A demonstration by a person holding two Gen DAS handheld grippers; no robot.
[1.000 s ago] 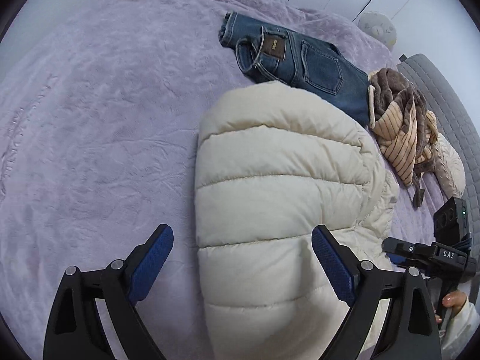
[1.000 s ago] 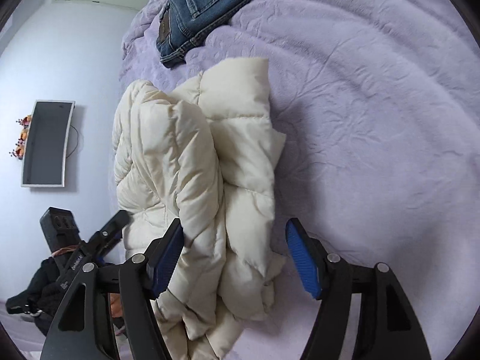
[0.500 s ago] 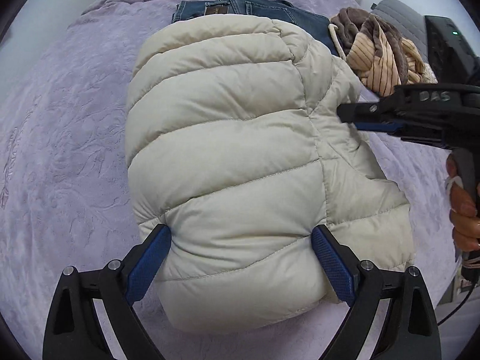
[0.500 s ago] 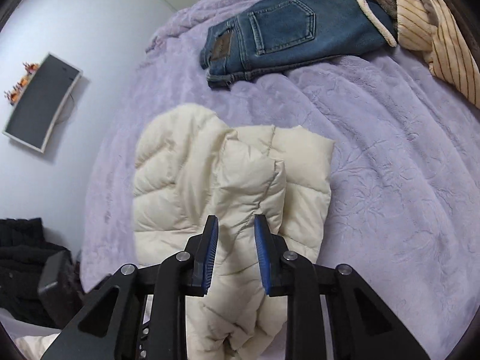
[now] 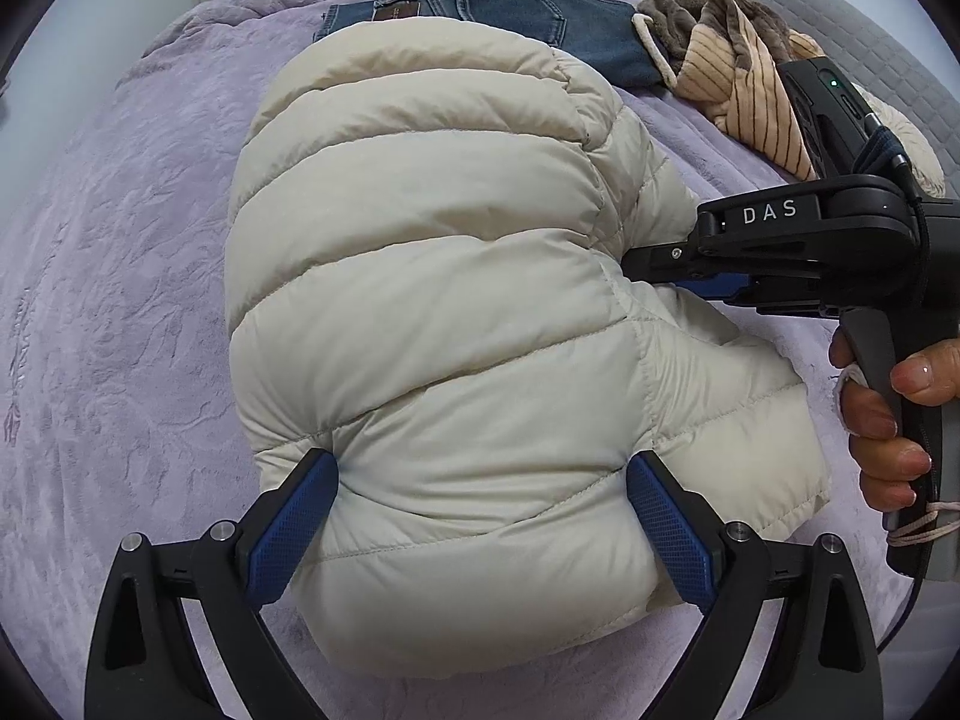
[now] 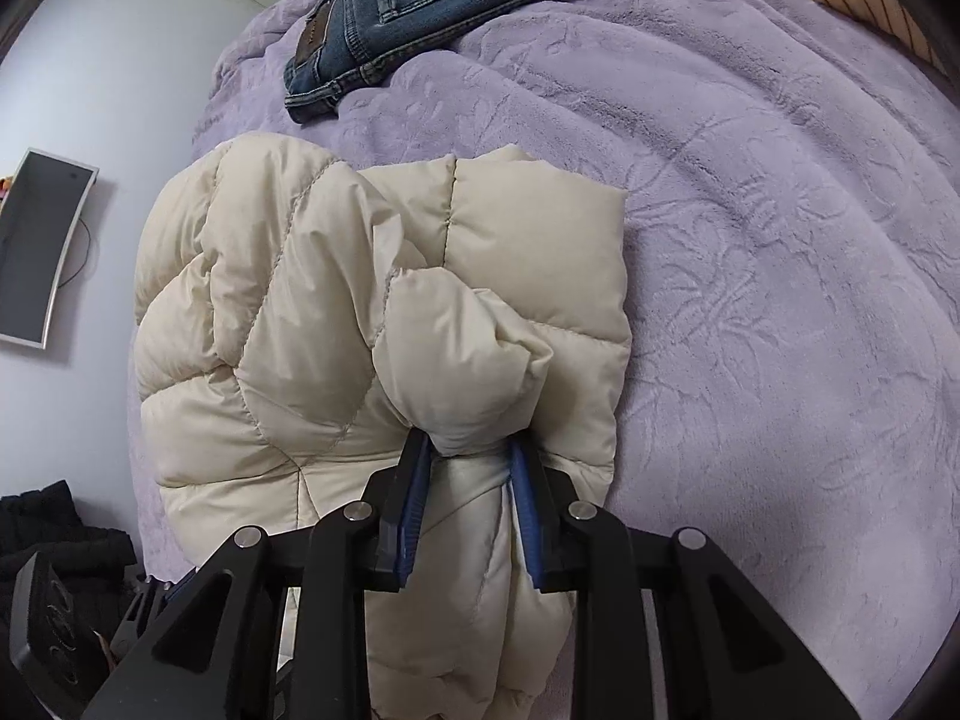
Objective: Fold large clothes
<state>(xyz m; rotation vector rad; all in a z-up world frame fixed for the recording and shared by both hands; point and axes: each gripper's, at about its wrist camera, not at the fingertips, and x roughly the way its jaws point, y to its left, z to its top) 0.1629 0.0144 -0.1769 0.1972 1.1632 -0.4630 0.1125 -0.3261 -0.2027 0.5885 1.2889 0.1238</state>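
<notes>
A cream puffer jacket [image 5: 432, 276] lies bunched on the purple bedspread [image 5: 108, 276]. My left gripper [image 5: 480, 516] is open, its blue pads pressed against both sides of the jacket's near end. My right gripper [image 6: 471, 507] is shut on a fold of the jacket [image 6: 456, 372] at its right side; it also shows in the left wrist view [image 5: 678, 270], reaching in from the right with the person's hand [image 5: 888, 420] on its handle.
Folded blue jeans [image 5: 498, 6] lie behind the jacket. A brown and striped garment [image 5: 738, 54] is heaped at the back right beside a grey padded headboard [image 5: 852, 42]. A monitor [image 6: 36, 246] hangs on the wall. Dark clothes [image 6: 54, 534] lie beside the bed.
My right gripper has closed on a jacket fold and holds it. My left gripper has moved in so the jacket's near end sits between its open pads.
</notes>
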